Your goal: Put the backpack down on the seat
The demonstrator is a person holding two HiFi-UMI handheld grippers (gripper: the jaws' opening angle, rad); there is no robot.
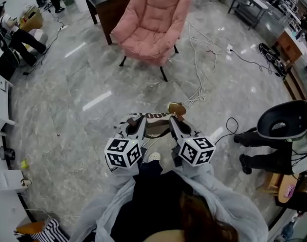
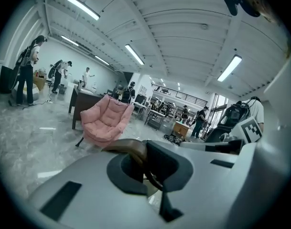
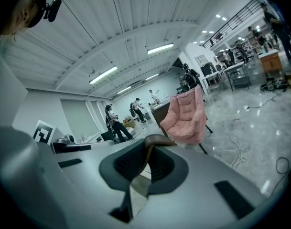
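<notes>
Between my two grippers hangs the backpack (image 1: 154,118), black and white with brown leather straps, above the marble floor. In the head view my left gripper (image 1: 138,126) is shut on one brown strap (image 2: 131,148), and my right gripper (image 1: 174,125) is shut on the other strap (image 3: 153,142). Each gripper view shows its own strap pinched between dark pads: the left gripper (image 2: 144,168) and the right gripper (image 3: 144,170). The seat, a pink padded armchair (image 1: 151,25), stands well ahead of me, empty. It also shows as the armchair (image 2: 106,121) and the armchair (image 3: 186,116).
A dark wooden cabinet (image 1: 109,5) stands left of the armchair. White cables (image 1: 204,59) trail over the floor to its right. A person's legs (image 1: 264,146) are close on my right beside a dark round seat (image 1: 287,120). Several people and desks line the far left.
</notes>
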